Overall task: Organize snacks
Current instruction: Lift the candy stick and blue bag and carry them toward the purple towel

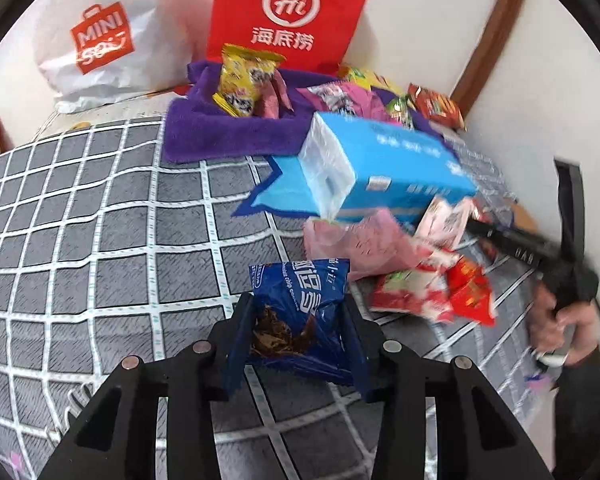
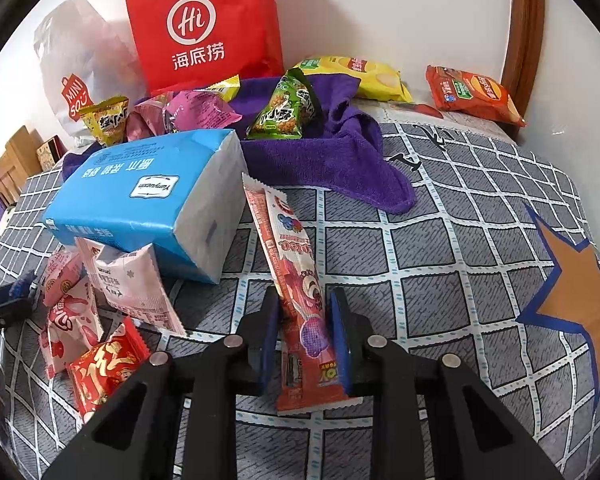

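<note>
My left gripper [image 1: 298, 320] is shut on a blue chocolate chip cookie packet [image 1: 300, 312] and holds it above the checked bedcover [image 1: 100, 240]. My right gripper [image 2: 305, 324] is shut on a long red and pink snack stick packet [image 2: 296, 280], its far end pointing at the blue tissue pack [image 2: 152, 196]. Red and pink snack packets [image 2: 88, 320] lie in a pile left of it. Yellow [image 2: 106, 120], pink [image 2: 196, 114] and green [image 2: 288, 108] packets lie on the purple towel [image 2: 332, 160]. The right gripper also shows in the left wrist view [image 1: 540, 248], blurred.
A red paper bag [image 2: 208, 28] and a white Miniso bag [image 2: 80, 68] stand against the wall at the back. A yellow chip bag [image 2: 364, 76] and an orange packet [image 2: 472, 92] lie at the far edge. A star patch [image 2: 580, 296] marks the cover at right.
</note>
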